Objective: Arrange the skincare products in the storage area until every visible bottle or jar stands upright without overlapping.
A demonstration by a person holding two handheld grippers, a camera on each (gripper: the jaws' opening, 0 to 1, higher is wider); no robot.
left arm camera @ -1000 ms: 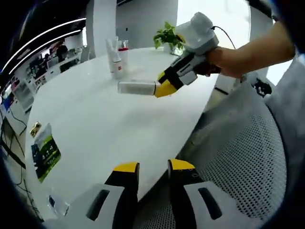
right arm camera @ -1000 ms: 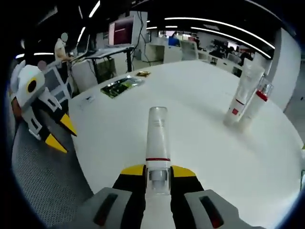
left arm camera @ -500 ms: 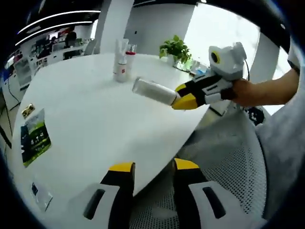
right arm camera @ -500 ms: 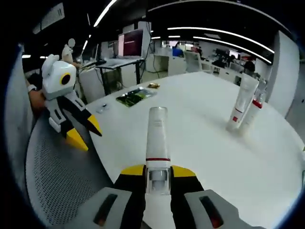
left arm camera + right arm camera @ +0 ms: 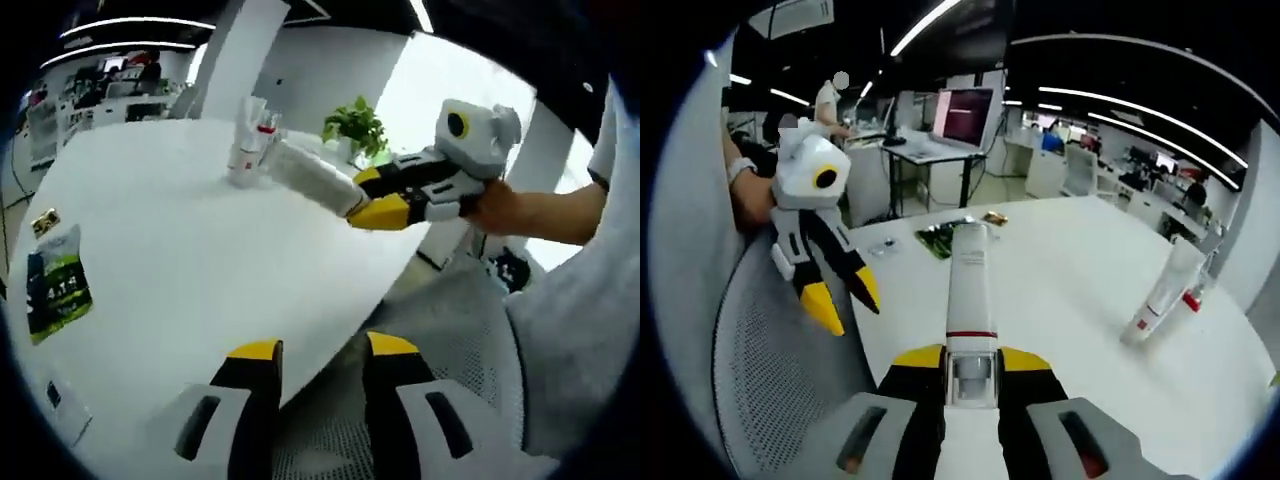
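White round table [image 5: 180, 270], office behind. Your right claw [image 5: 970, 358] clamps a tube [image 5: 970, 290] lying along its jaws, airborne; standing tubes [image 5: 1165, 295] far right. Left claw [image 5: 318, 350] empty, narrow gap.

Both views face each other across the shared white table [image 5: 180, 250], close in.

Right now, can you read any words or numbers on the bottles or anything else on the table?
No text is readable.
Held tube: grey print near its end, too blurred to read.
Standing tube: red label patch, too small to read.
Green packet: white print, too blurred to read.
Red-capped bottle: nothing legible.
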